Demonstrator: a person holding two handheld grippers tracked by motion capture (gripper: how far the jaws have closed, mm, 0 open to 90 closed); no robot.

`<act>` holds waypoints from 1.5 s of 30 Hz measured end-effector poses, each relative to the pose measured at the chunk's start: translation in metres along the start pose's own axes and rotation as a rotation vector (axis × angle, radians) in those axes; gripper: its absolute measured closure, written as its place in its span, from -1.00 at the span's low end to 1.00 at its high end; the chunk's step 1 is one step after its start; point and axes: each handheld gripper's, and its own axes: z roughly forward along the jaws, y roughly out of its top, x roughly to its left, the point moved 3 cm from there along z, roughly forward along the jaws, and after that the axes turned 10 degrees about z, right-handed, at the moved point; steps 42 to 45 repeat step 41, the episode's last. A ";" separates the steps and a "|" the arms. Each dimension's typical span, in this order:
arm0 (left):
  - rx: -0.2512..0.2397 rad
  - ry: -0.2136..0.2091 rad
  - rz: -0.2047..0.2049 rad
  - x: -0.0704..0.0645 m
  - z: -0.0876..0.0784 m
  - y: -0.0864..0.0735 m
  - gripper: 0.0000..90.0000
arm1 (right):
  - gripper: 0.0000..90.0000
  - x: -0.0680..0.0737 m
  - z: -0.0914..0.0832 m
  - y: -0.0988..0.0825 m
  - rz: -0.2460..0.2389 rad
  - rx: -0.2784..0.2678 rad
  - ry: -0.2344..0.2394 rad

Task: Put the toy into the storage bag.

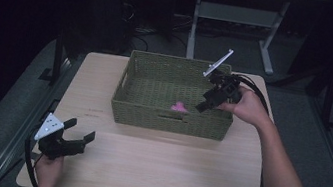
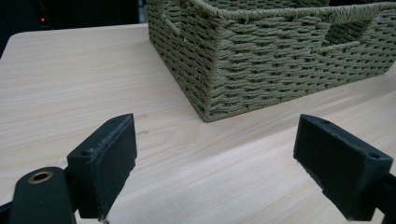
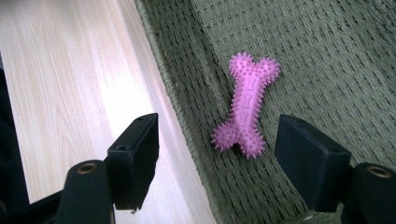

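Note:
A pink spiky bone-shaped toy [image 3: 245, 109] lies on the floor of the green woven basket [image 1: 128, 100], close to its near wall; the high view shows the toy [image 1: 179, 107] as a small pink spot. My right gripper [image 1: 205, 103] hangs over the basket's right part, open, its jaws wide apart above the toy and touching nothing [image 3: 219, 158]. My left gripper [image 1: 81, 133] sits low over the table's front left corner, open and empty [image 2: 215, 168], pointing at the basket's near left corner [image 2: 208, 100].
The light wooden table [image 1: 162, 169] has bare room in front of and left of the basket. A handle slot [image 2: 348, 30] opens in the basket's near wall. Dark floor, cables and a desk frame [image 1: 237, 18] lie beyond the far edge.

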 end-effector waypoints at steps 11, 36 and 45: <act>0.001 0.001 0.003 -0.001 0.000 0.000 -0.72 | -0.35 0.006 -0.015 -0.016 0.001 -0.042 -0.003; 0.004 -0.001 0.008 -0.003 0.001 0.000 -0.72 | -0.39 0.024 -0.019 -0.099 0.041 -0.094 -0.022; 0.005 0.000 0.010 -0.002 0.001 0.000 -0.72 | -0.41 0.027 -0.016 -0.117 0.048 -0.114 -0.035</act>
